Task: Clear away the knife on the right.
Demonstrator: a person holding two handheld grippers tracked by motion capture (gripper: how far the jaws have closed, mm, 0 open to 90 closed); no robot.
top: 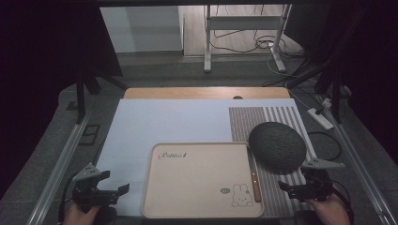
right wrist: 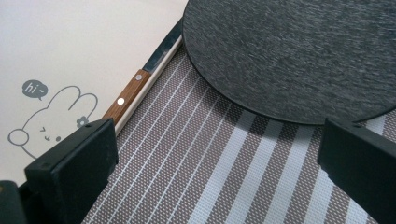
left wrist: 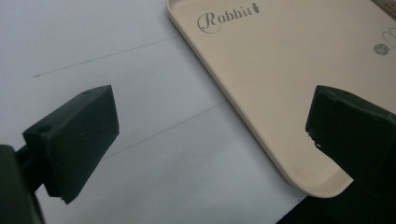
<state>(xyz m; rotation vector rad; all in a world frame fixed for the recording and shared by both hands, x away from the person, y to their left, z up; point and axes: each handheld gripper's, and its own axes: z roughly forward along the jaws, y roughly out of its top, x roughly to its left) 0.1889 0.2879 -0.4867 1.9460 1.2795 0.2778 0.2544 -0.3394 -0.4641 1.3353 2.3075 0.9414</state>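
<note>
A cream tray [top: 187,187] printed with "Rabbit" and a small rabbit lies at the table's near middle. Along its right inner edge rests a knife [top: 254,176] with a wooden handle; its handle [right wrist: 130,93] and blade show in the right gripper view. To the tray's right, a dark grey round plate [top: 277,145] sits on a striped placemat [top: 281,197]. My left gripper [top: 101,187] is open and empty, left of the tray, over the white sheet [left wrist: 116,70]. Right of the knife, my right gripper [top: 305,187] hovers open above the placemat [right wrist: 210,163], just short of the plate [right wrist: 299,51].
A white sheet [top: 164,122] covers most of the wooden table. Metal rails run along both sides. Beyond the table's far edge stand a frame's legs [top: 206,42] with loose cables, and a power strip [top: 320,117] lies at the right.
</note>
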